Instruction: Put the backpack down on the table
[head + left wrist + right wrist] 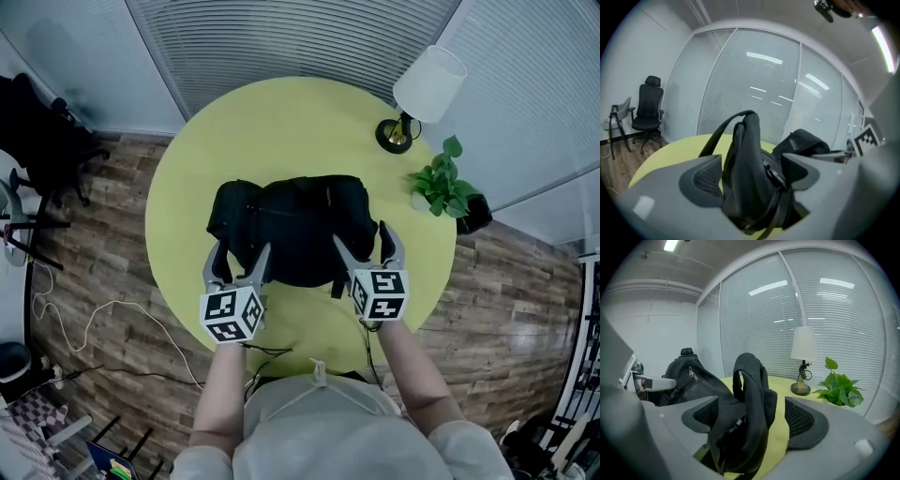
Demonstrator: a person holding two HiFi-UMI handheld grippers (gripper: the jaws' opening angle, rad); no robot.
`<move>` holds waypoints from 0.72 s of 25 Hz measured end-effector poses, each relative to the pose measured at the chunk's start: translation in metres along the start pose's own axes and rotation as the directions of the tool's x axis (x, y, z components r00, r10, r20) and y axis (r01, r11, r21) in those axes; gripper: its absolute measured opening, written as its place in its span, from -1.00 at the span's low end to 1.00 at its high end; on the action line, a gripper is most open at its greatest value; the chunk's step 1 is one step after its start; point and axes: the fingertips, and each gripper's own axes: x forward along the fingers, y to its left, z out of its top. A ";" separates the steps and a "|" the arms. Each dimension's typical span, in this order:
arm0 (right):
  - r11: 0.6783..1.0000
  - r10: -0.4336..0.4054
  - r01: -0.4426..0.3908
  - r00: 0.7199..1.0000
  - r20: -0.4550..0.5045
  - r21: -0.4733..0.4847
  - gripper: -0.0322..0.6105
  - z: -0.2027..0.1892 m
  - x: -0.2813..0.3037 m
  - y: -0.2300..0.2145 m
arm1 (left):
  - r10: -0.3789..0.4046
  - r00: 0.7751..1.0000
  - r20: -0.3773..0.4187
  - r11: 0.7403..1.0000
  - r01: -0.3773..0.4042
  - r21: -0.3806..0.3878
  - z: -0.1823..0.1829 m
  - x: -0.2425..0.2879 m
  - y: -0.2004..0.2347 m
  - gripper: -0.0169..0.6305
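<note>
A black backpack (295,225) lies on the round yellow-green table (272,122), toward its near side. My left gripper (241,255) stands open at the pack's near left edge. In the left gripper view a shoulder strap (745,159) rises loosely between the spread jaws of this gripper (751,169), and the pads do not press it. My right gripper (362,236) stands open at the pack's near right edge. In the right gripper view another padded strap (752,399) stands free in the gap of that gripper (753,417), with the pack's body (691,378) to the left.
A white-shaded lamp (422,94) and a potted green plant (448,187) stand at the table's far right. A black office chair (647,110) stands on the wood floor to the left, and a cable (84,328) runs across the floor. Windows with blinds ring the room.
</note>
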 end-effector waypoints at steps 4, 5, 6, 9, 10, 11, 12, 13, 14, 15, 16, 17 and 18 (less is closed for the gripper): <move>1.000 0.005 -0.004 1.000 0.027 -0.006 0.41 0.002 -0.033 0.002 | 0.028 0.999 0.028 1.000 -0.028 0.010 0.005 -0.030 -0.013 0.24; 1.000 0.002 -0.002 1.000 0.028 -0.008 0.33 0.001 -0.042 0.002 | 0.032 0.999 0.033 0.999 -0.033 0.019 0.006 -0.037 -0.018 0.23; 1.000 0.000 0.000 1.000 0.029 -0.007 0.27 -0.001 -0.051 0.002 | 0.038 0.999 0.039 0.999 -0.039 0.027 0.006 -0.045 -0.024 0.22; 1.000 0.004 -0.005 0.999 0.032 0.004 0.03 -0.006 -0.078 0.006 | 0.052 0.997 0.055 0.998 -0.053 0.021 0.006 -0.071 -0.039 0.01; 1.000 0.009 -0.009 0.999 0.034 0.007 -0.06 -0.007 -0.086 0.008 | 0.050 0.997 0.057 0.999 -0.051 0.011 0.005 -0.080 -0.044 -0.06; 1.000 0.013 -0.013 0.999 0.037 0.007 -0.15 -0.008 -0.095 0.009 | 0.047 0.997 0.058 0.999 -0.047 -0.001 0.004 -0.088 -0.049 -0.12; 1.000 0.017 -0.018 0.999 0.041 0.007 -0.23 -0.008 -0.104 0.011 | 0.042 0.997 0.059 0.999 -0.041 -0.015 0.003 -0.097 -0.053 -0.20; 1.000 0.020 -0.020 0.999 0.046 0.006 -0.33 -0.008 -0.114 0.013 | 0.037 0.998 0.059 0.999 -0.035 -0.029 0.002 -0.106 -0.058 -0.36; 1.000 0.019 -0.020 0.998 0.051 0.007 -0.42 -0.008 -0.122 0.014 | 0.032 0.998 0.059 0.999 -0.030 -0.039 0.001 -0.115 -0.062 -0.50; 1.000 0.015 -0.015 0.998 0.059 0.007 -0.51 -0.008 -0.131 0.014 | 0.027 0.998 0.060 0.999 -0.025 -0.042 0.000 -0.123 -0.066 -0.60; 1.000 0.007 -0.008 0.998 0.067 0.008 -0.62 -0.008 -0.139 0.013 | 0.024 0.998 0.064 0.999 -0.022 -0.040 0.000 -0.130 -0.071 -0.66; 1.000 0.000 0.000 0.997 0.076 0.007 -0.71 -0.007 -0.146 0.012 | 0.021 0.997 0.070 0.999 -0.019 -0.037 0.001 -0.137 -0.076 -0.73; 1.000 -0.004 0.004 0.996 0.085 0.003 -0.79 -0.006 -0.153 0.012 | 0.018 0.997 0.079 0.999 -0.016 -0.035 0.003 -0.143 -0.080 -0.77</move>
